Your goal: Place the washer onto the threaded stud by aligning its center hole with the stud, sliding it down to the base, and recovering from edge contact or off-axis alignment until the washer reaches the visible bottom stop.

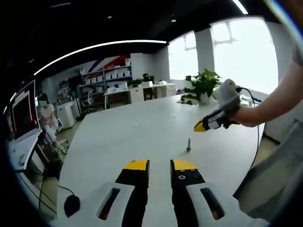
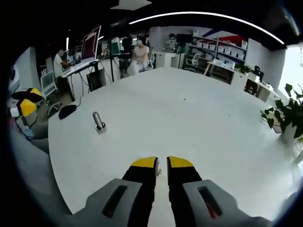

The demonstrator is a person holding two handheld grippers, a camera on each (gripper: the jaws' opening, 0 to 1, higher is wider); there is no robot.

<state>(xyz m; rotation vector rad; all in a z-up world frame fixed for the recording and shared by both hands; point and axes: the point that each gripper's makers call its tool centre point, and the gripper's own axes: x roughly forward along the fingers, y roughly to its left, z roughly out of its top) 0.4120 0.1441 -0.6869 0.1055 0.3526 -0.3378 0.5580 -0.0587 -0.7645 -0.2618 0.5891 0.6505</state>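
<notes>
Your right gripper [image 2: 161, 163], nearly clenched, seems to pinch the thin, stiff, slippery washer [image 2: 158, 166] by its rim; keep that edge hold. The stud [image 2: 98, 120] stands apart on the bench [image 2: 199, 118]. Your left gripper [image 1: 160, 165] is released.

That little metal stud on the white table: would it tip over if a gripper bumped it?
Probably it would resist a light bump: the stud stands upright on a wider base, though whether that base is fixed to the table is unclear. It looks like rigid metal, so likely stiff and fairly heavy for its size.
</notes>
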